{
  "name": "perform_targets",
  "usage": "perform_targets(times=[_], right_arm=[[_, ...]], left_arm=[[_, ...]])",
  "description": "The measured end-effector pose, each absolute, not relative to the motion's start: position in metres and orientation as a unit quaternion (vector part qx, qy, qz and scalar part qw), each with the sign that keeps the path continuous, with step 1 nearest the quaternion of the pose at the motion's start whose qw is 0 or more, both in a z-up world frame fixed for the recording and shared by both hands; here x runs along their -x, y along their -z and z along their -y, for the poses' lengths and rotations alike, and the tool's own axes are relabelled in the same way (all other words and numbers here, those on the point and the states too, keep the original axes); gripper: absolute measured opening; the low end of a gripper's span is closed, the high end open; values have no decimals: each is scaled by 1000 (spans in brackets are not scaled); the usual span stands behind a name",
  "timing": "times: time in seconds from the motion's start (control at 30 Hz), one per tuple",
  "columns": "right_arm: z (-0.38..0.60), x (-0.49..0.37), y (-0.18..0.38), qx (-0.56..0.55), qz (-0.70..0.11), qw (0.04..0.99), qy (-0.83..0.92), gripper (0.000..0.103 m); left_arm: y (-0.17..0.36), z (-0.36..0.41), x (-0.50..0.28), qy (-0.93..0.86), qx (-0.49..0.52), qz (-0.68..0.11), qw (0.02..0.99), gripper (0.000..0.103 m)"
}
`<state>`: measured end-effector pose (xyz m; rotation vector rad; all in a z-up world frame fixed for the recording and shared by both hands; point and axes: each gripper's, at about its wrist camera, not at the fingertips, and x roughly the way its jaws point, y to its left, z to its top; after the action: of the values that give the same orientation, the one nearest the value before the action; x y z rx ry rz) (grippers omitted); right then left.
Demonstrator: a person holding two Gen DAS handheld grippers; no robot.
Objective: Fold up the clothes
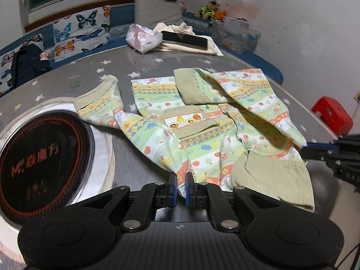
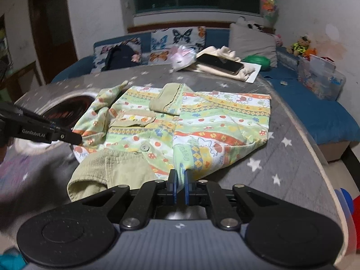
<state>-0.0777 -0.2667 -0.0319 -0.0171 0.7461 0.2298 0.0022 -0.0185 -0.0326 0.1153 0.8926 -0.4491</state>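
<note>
Pinching the near hem of the patterned shirt [image 1: 202, 121] at two spots, left tool [image 1: 180, 185] and right tool [image 2: 179, 183] each clenched on thin cloth drawn up between the pads. Soft, light and limp by the look of it, likely to sag and slide, so best held at hem corners or the stiffer khaki collar [image 1: 272, 175]. Spread across the middle of the worktop [image 2: 299, 157], near-left inset hob [image 1: 42, 157] close by, bare room right and beyond, clutter along the far edge.
</note>
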Motion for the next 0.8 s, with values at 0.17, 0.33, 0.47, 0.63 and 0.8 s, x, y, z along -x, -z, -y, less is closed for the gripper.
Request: perform_targets(times=[0.17,0.33,0.47,0.63,0.8], right_arm=[[261,90,29,19,-376,919,-121,8],[255,94,26,30,-378,918,-120,11],[253,93,18,40,-367,922,-119,13],[250,89,12,49,-354,926,-124,20],[240,81,18,53,-356,922,-144,23]], left_arm=[[39,12,19,229,-64,-436,868,8],[40,8,26,233,-61,-440,865,9],[32,4,25,236,-57,-435,867,15],[18,-3,31,232,-62,-420,875,21],[5,-13,31,220,-60,-405,886,25]])
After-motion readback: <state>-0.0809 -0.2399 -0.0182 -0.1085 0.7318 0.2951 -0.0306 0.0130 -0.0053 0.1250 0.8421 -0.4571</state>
